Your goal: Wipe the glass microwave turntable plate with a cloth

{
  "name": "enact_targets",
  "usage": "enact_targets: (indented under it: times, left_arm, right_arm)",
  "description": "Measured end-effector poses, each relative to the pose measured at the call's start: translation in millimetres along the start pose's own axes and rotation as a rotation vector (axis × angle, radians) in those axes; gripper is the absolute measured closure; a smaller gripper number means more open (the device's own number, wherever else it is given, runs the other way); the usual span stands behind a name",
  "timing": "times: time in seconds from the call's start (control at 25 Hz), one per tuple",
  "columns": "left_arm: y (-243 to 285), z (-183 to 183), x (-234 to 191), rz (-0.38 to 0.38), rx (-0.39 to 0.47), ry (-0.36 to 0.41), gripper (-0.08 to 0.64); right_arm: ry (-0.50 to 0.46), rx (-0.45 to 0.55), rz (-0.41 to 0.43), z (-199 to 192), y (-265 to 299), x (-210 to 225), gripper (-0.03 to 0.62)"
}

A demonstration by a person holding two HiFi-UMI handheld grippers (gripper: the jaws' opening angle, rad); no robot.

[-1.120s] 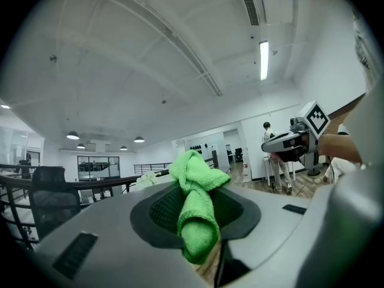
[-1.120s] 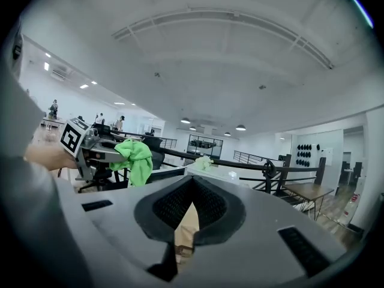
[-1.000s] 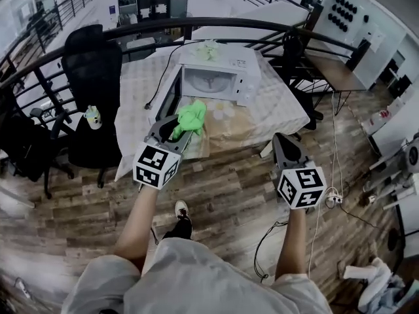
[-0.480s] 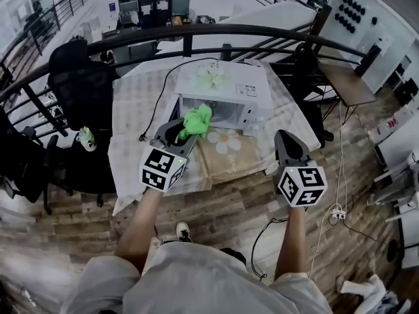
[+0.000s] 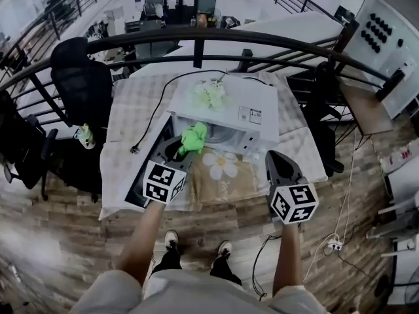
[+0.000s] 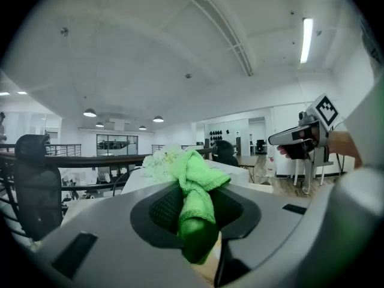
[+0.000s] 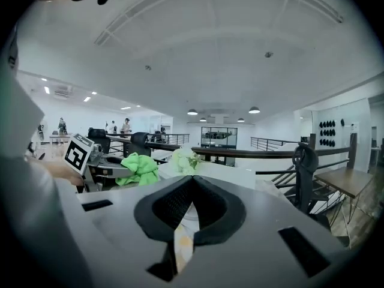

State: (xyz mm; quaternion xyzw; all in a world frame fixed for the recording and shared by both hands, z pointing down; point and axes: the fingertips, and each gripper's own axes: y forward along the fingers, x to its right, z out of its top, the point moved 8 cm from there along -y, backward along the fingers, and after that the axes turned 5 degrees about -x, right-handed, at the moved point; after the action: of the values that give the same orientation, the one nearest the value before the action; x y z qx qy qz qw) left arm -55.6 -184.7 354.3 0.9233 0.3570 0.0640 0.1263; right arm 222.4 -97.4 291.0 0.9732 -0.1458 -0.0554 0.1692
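White-covered table (image 5: 127, 133): carries everything; it stands against a dark railing, and the person stands at its near edge.
Microwave (image 5: 239, 106): white, at the middle of the table towards the far edge, with a pale bunch of flowers (image 5: 209, 93) on its roof.
Door (image 5: 139, 178): swung wide open, its dark panel running from the microwave's left side out to the near left of the table.
Mat (image 5: 226, 175): brown with a daisy print, lying in front of the microwave by the near edge.
Turntable plate: judged to lie on the floor of the open cavity (image 5: 222, 135); its glass cannot be told apart from that floor.
Left gripper (image 5: 183, 144) (image 6: 195, 215): pinching the cloth between its pads, held above the open door with its tips right at the cavity mouth.
Right gripper (image 5: 275, 159) (image 7: 193, 182): pressed together at the tips with nothing between them; it hangs over the mat's right edge, apart from the opening.
Cloth (image 5: 194, 136) (image 6: 195, 176): bright green, bunched, spilling forward out of the left gripper's jaws and touching, or nearly touching, the left part of the opening.
Key relation: the plate's likely place is straight ahead of the cloth and a little to its right, inside the cavity. The left gripper is much the nearer, so the wipe probably needs only a short push inward.
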Motion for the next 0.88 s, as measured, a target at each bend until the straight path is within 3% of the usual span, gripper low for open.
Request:
enact_targets:
  times: [0.2,0.4,0.56,0.72,0.88]
  left_arm:
    - [54.0,-41.1,-12.7,0.077,-0.08,-0.019,0.434]
    - [115.6,-92.0,-35.9,0.198,-0.134,-0.059,0.433]
    - [160.8,-120.9,-56.0,0.288,-0.162,-0.022,0.433]
    - [196.8,-145.1,-71.7,0.306,-0.241,-0.003,0.433]
    - [219.3,-161.9,-76.2,0.263,-0.312,0.008,0.433]
  right_arm:
    - [-0.032,-0.038,0.01,-23.2,43.0,29.8,0.578]
    - [0.001,-0.065,0.019,-57.4,75.2,41.0,0.578]
    - [0.002,-0.07,0.007,-77.0,93.7,41.0,0.578]
    - [-0.013,-0.078,0.009,-93.2,109.4,44.4,0.578]
    - [-0.019,-0.1,0.008,-111.2,117.0,45.5,0.578]
